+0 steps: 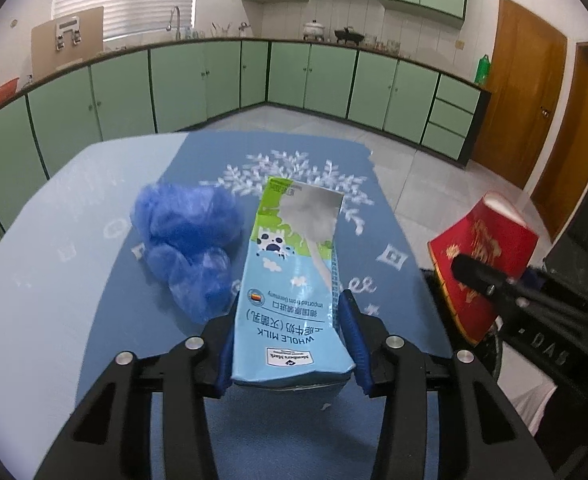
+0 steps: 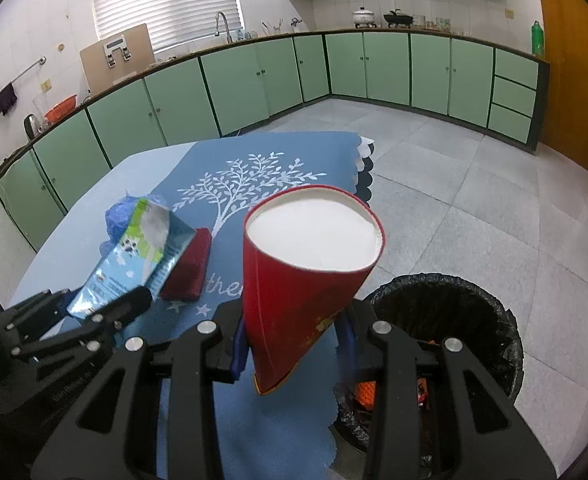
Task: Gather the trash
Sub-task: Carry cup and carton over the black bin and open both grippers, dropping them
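Note:
My left gripper point(image 1: 290, 344) is shut on a flattened blue and green milk carton point(image 1: 294, 280), held above the blue table mat point(image 1: 106, 320). The carton also shows in the right wrist view point(image 2: 134, 252). A crumpled blue plastic bag point(image 1: 190, 240) lies on the mat just left of the carton. My right gripper point(image 2: 294, 344) is shut on a squashed red paper cup point(image 2: 297, 280), its white inside facing up. The cup also shows at the right of the left wrist view point(image 1: 481, 256). A dark red sponge-like block point(image 2: 188, 268) lies on the mat beside the carton.
A bin with a black liner point(image 2: 453, 320) stands on the floor just right of the table, below my right gripper, with some orange trash inside. Green kitchen cabinets point(image 2: 385, 68) line the far walls. A grey tiled floor point(image 2: 453, 184) lies beyond the table.

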The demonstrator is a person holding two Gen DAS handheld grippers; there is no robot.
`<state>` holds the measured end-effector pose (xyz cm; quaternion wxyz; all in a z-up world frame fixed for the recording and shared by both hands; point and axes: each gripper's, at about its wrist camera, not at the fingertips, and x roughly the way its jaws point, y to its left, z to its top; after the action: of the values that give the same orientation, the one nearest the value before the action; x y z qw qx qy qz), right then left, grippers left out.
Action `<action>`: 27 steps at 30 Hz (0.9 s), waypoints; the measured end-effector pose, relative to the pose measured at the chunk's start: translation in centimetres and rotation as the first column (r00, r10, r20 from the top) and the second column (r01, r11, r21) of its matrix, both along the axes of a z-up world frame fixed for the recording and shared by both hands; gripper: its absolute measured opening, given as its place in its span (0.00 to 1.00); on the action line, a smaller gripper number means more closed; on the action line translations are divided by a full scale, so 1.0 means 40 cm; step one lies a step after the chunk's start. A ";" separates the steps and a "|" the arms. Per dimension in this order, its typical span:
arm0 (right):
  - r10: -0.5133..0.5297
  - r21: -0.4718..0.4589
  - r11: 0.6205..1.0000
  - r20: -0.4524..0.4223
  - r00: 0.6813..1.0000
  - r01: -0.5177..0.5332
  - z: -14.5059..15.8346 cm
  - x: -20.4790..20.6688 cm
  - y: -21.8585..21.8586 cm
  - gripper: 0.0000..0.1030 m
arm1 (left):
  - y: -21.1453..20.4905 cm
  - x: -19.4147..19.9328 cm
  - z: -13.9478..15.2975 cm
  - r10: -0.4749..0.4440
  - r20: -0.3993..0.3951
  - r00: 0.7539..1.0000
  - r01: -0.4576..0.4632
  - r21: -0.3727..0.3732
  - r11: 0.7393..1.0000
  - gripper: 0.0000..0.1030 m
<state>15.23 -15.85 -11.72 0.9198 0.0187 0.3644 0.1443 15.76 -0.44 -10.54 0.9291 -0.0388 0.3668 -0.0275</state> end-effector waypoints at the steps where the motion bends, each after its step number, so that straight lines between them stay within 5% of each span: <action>1: -0.001 0.001 1.000 0.004 1.000 0.001 0.004 -0.004 -0.003 0.34 | 0.000 -0.003 0.011 -0.001 0.010 1.000 0.001 -0.003 1.000 0.44; 27: -0.142 0.007 0.990 0.057 0.988 0.142 0.054 -0.098 -0.222 0.34 | -0.174 -0.006 0.103 -0.147 0.097 0.984 0.149 -0.013 0.989 0.44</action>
<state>11.33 -24.72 -9.56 0.9378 0.0418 0.3353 0.0796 15.50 -7.41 -6.43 0.9405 -0.0193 0.3236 -0.1021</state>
